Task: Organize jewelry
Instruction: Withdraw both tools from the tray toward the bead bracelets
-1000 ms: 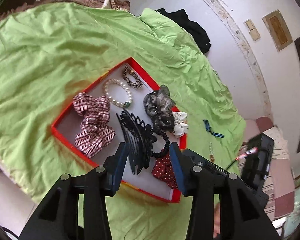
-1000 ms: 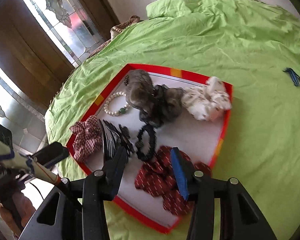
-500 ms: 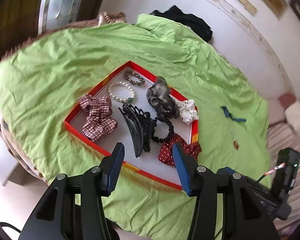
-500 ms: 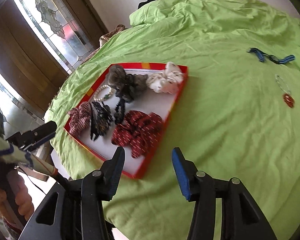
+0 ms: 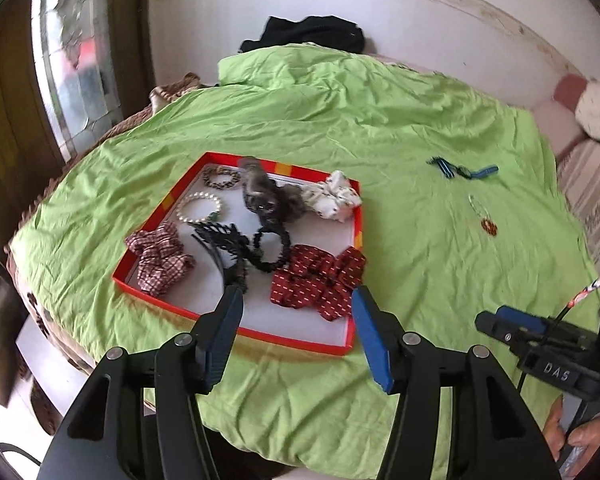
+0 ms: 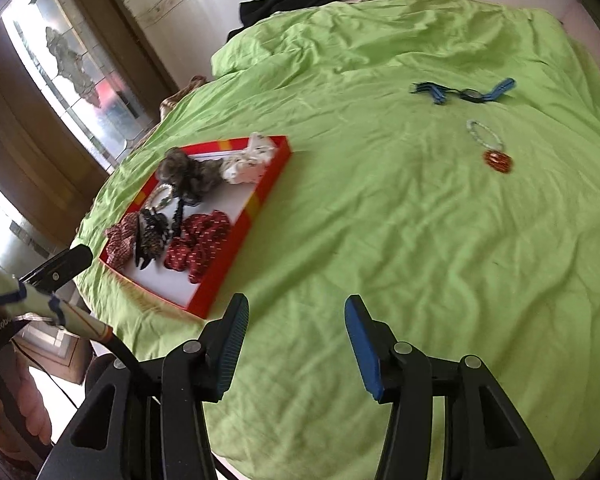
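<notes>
Softly crumpled fabric scrunchies (image 5: 318, 280) fill the rectangular red-rimmed tray (image 5: 292, 342).

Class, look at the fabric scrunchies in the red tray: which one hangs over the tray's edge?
The red dotted scrunchie. It drapes over the red tray wall on the side facing the loose jewelry; the plaid scrunchie and white scrunchie lie inside.

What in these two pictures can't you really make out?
- Bracelets at the tray's far corner: right view, small and partly behind the grey scrunchie.
- Red pendant on the sheet: left view, too small and blurred for detail.
- Person's hand: right view, cut off by the picture's edge.
- Black cloth by the wall: left view, partly behind the green sheet.
</notes>
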The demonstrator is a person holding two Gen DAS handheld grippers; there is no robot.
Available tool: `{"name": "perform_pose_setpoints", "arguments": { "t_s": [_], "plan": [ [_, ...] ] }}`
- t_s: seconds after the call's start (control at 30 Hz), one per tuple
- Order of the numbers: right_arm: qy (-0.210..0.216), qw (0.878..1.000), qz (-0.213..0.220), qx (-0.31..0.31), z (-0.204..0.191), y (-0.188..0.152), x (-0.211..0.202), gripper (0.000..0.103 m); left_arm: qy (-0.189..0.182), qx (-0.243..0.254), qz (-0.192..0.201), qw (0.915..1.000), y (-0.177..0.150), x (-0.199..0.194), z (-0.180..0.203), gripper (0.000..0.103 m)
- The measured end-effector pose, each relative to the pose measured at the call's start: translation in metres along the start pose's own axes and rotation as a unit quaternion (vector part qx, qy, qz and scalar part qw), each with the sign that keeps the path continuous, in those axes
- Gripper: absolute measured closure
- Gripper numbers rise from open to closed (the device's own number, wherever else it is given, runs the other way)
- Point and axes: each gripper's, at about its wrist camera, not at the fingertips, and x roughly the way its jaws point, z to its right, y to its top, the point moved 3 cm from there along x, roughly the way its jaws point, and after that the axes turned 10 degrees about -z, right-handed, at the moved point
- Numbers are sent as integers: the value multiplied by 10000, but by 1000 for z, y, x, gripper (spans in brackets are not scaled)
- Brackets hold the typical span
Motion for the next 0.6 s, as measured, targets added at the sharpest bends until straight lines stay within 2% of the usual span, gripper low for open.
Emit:
{"name": "perform_pose_setpoints", "arguments": {
  "t_s": [0.3, 0.6],
  "plan": [
    [24, 9992, 81, 400, 40, -14, -11, 49, 264, 533, -37, 9982, -6, -1, 43, 46],
    [6, 9975, 206, 669, 74, -24, -25, 49, 280, 930, -117, 9952, -12, -1, 79, 43]
  ]
}}
